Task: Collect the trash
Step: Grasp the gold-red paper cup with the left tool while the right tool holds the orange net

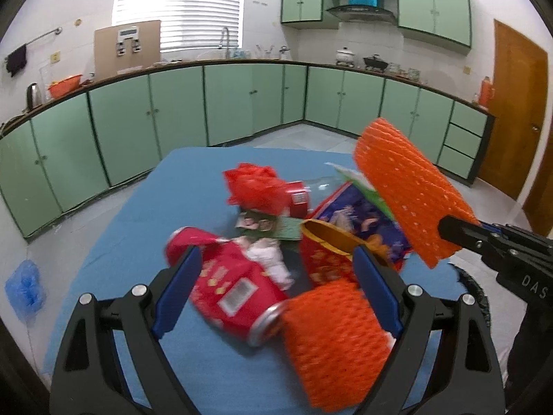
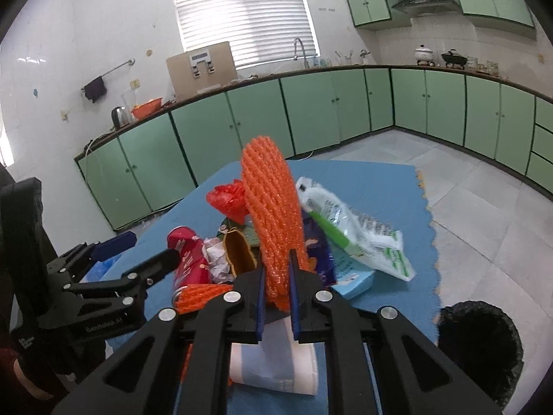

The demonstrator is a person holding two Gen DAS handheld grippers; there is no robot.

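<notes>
A heap of trash lies on the blue table [image 1: 145, 207]: a red can [image 1: 228, 283], a second orange foam net [image 1: 331, 342], a red plastic bag [image 1: 255, 186], a red and gold packet [image 1: 325, 256] and a white and green wrapper [image 2: 349, 228]. My left gripper [image 1: 276, 294] is open, its fingers either side of the red can and the second net. My right gripper [image 2: 276, 297] is shut on an orange foam net [image 2: 269, 214] and holds it upright above the heap; it also shows in the left wrist view [image 1: 408, 190].
A black bin [image 2: 480, 349] stands on the floor at the table's right side. A white and blue roll [image 2: 273, 366] lies at the table's near edge. Green cabinets [image 1: 242, 103] line the walls. A blue bag [image 1: 24, 287] lies on the floor at left.
</notes>
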